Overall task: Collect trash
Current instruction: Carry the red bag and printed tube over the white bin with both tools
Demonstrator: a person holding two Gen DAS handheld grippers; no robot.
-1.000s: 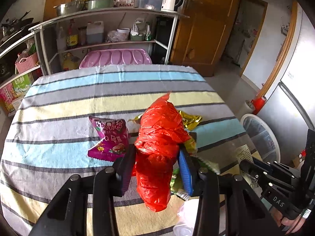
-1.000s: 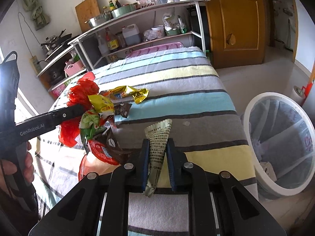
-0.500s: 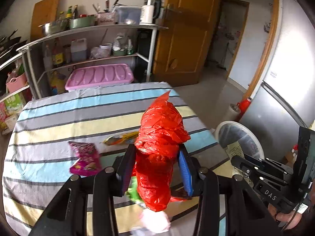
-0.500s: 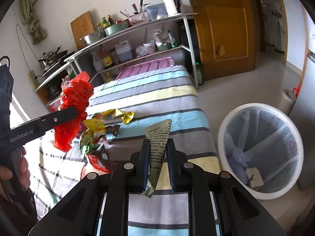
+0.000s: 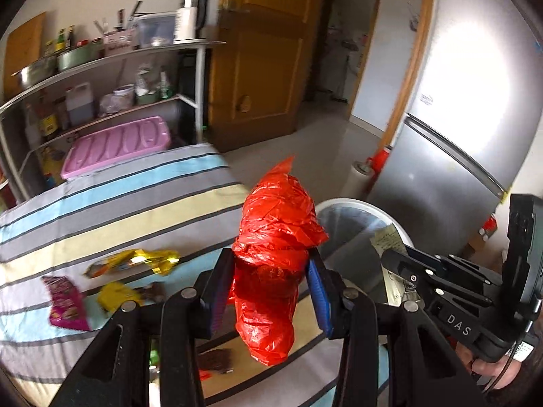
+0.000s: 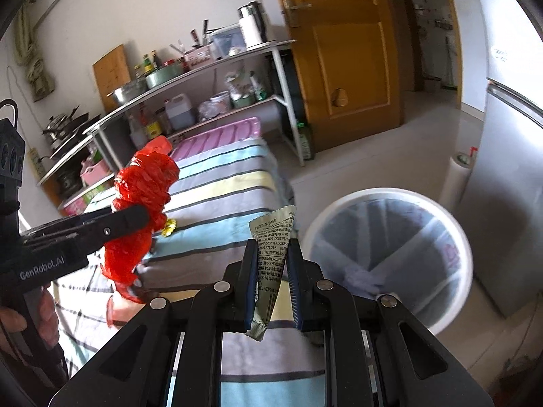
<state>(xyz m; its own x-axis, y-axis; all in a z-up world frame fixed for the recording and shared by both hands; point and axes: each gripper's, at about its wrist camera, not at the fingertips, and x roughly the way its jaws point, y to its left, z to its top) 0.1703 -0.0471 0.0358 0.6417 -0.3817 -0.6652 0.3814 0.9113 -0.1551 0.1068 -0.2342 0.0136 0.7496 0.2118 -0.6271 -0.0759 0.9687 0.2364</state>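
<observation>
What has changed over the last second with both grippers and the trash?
Both grippers swung from the table toward the white bin. The left gripper still clamps the red plastic bag; the right gripper still clamps the printed sachet. Nothing released. Wrappers stay on the striped tablecloth.

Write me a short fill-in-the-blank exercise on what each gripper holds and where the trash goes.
1. The left gripper is shut on a crumpled plastic bag whose colour is ____.
2. The right gripper pinches a printed paper ____.
3. The white bin stands on the ____ beside the table.
4. The purple snack packet lies on the ____.

Missing words: red; wrapper; floor; table
</observation>
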